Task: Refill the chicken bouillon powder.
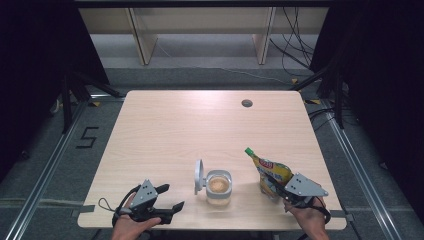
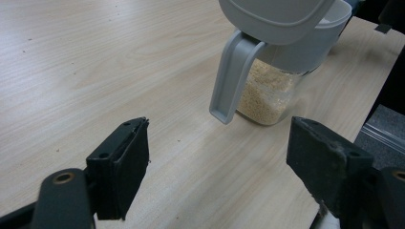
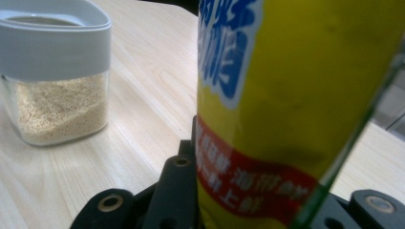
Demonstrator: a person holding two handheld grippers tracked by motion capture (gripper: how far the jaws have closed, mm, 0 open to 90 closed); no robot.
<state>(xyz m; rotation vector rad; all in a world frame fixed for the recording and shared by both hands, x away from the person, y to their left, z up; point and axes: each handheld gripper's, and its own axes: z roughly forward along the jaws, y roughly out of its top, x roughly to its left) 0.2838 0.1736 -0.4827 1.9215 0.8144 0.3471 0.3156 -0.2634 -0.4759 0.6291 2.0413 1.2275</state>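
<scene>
a light wooden bench (image 1: 165, 130) carries, near the middle of its near edge, a clear container (image 1: 218, 188) with a grey collar, partly filled with pale fine grains (image 2: 265, 93); its grey flip lid (image 1: 199, 176) stands open and upright on the side toward the bench's left edge. the left hand-held gripper (image 1: 167, 199) lies low by the near edge, toward the near left corner, held by the person's left hand (image 1: 131, 225); its jaws are wide apart with nothing between them, and in the left gripper view they point at the container, which stands a little beyond them with the lid's hinge arm hanging down its side. the right hand-held gripper (image 1: 274, 186), gripped by the right hand (image 1: 309, 216), is near the near right corner and is clamped on the lower part of a yellow squeeze pouch (image 1: 272, 172) with a green cap (image 1: 248, 150), red and blue label print, tilted so that its capped end leans toward the container and the far edge. in the right gripper view the pouch (image 3: 286, 105) stands between the jaws, with the container (image 3: 55, 71) to its left, apart from it. a small round grommet hole (image 1: 246, 103) sits near the far edge, right of centre.
</scene>
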